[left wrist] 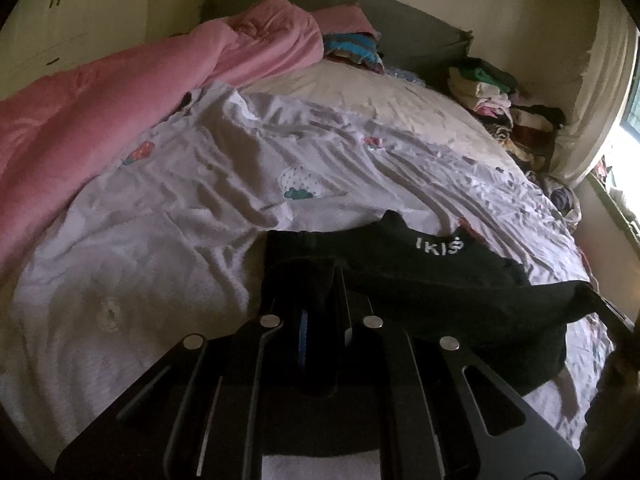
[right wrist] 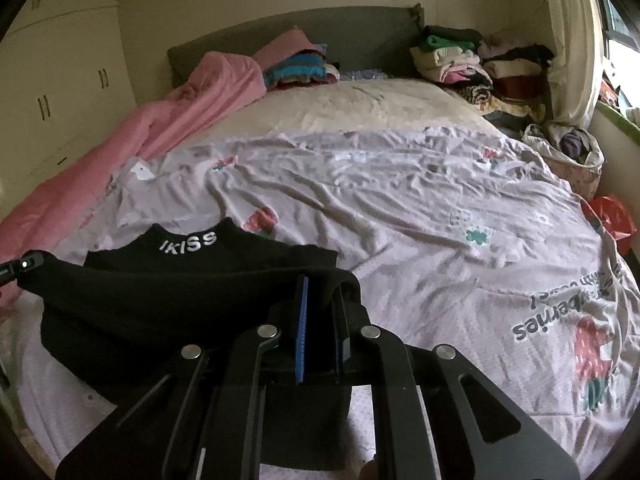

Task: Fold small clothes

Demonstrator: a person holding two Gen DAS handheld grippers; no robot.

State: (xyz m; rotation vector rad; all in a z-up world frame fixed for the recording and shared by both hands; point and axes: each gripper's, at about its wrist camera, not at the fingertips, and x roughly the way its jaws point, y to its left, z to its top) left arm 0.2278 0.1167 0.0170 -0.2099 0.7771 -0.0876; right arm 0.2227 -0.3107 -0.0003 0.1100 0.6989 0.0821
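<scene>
A small black garment (left wrist: 440, 280) with white lettering at its collar lies on the printed white bedsheet (left wrist: 160, 208) at the near edge of the bed. My left gripper (left wrist: 320, 280) is shut on the garment's left near edge, the cloth bunched over its fingers. In the right wrist view the same black garment (right wrist: 180, 280) spreads to the left, and my right gripper (right wrist: 322, 292) is shut on its right near edge. Between the two grippers the held edge is stretched and lifted above the rest of the garment. The left gripper's tip (right wrist: 28, 262) shows at the far left.
A pink duvet (left wrist: 100, 120) is heaped along the left side of the bed. Stacks of folded clothes (right wrist: 472, 64) sit by the grey headboard (right wrist: 360, 36) at the back right, with more clothes (right wrist: 296, 68) at the back centre. A bag of clothes (right wrist: 568, 148) and a window lie right.
</scene>
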